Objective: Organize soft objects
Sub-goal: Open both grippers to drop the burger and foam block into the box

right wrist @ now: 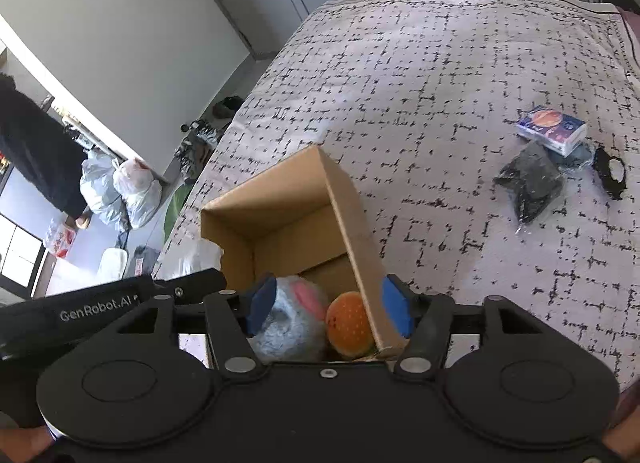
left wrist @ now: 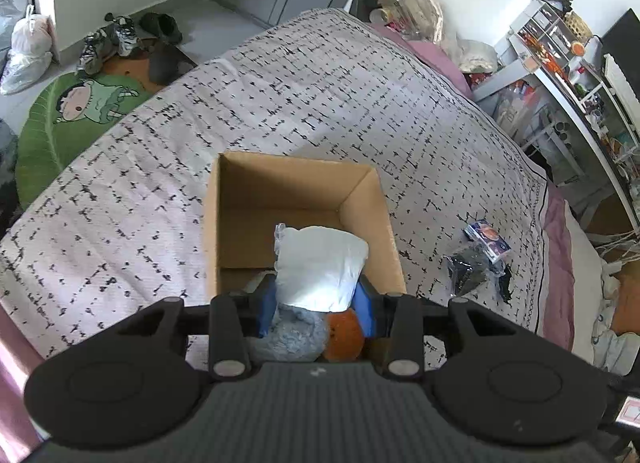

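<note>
An open cardboard box (left wrist: pixel 372 203) stands on the patterned bedspread (left wrist: pixel 280 103); it also shows in the right wrist view (right wrist: pixel 348 207). My left gripper (left wrist: pixel 318 305) is shut on a white plastic-wrapped soft pack (left wrist: pixel 320 267), held over the box. Below it in the box lie a fluffy blue plush (left wrist: pixel 296 333) and an orange ball (left wrist: pixel 345 333). My right gripper (right wrist: pixel 329 307) is open and empty above the box's near end, over the blue plush (right wrist: pixel 286 323) and orange ball (right wrist: pixel 349 323). A tissue pack (right wrist: pixel 552 129) and a black bagged item (right wrist: pixel 530 181) lie on the bed at right.
A black ring-shaped piece (right wrist: pixel 612 173) lies by the tissue pack. Shoes (left wrist: pixel 112 39) and a green mat (left wrist: pixel 60 119) are on the floor beyond the bed. Cluttered shelves (left wrist: pixel 560 47) stand at right. Plastic bags (right wrist: pixel 120 191) sit on the floor.
</note>
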`<state>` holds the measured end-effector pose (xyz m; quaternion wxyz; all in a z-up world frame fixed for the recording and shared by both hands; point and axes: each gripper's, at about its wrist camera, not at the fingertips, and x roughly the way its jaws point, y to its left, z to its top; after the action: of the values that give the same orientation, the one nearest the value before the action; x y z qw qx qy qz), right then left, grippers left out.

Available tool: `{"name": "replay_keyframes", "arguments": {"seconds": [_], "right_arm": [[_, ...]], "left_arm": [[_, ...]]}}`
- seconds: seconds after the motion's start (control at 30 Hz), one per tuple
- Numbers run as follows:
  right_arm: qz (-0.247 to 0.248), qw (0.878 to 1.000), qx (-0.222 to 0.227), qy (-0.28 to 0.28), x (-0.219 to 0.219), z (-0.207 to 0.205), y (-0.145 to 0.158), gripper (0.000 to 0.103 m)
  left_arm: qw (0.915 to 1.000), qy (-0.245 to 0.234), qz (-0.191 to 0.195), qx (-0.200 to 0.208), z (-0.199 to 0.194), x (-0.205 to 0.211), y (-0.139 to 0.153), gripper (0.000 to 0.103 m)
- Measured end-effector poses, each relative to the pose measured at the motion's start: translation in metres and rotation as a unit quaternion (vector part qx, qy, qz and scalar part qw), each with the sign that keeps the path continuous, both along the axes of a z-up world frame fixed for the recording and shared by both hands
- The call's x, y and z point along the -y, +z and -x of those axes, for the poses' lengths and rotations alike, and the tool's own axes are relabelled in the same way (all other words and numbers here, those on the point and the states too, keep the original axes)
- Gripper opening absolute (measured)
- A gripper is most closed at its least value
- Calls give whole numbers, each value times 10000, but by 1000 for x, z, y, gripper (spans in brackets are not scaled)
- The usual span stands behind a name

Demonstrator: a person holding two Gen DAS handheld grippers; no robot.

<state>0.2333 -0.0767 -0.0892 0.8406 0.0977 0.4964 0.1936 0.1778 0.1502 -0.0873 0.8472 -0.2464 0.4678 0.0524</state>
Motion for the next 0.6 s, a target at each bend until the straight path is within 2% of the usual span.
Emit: {"name": "replay_keyframes", "arguments": {"seconds": [0.3,0.43,0.6], "right_arm": [[150,9997,153,-134,19,-6,3,82],[215,9995,186,-138,31,-6,3,89],[301,9990,297,-122,51,-6,5,100]], "left_arm": [[9998,-185,104,19,-17,18,-3,40],[9997,-239,98,2,-23,27,-3,44],[9998,-162,75,-82,-23,31,-1,44]]}}
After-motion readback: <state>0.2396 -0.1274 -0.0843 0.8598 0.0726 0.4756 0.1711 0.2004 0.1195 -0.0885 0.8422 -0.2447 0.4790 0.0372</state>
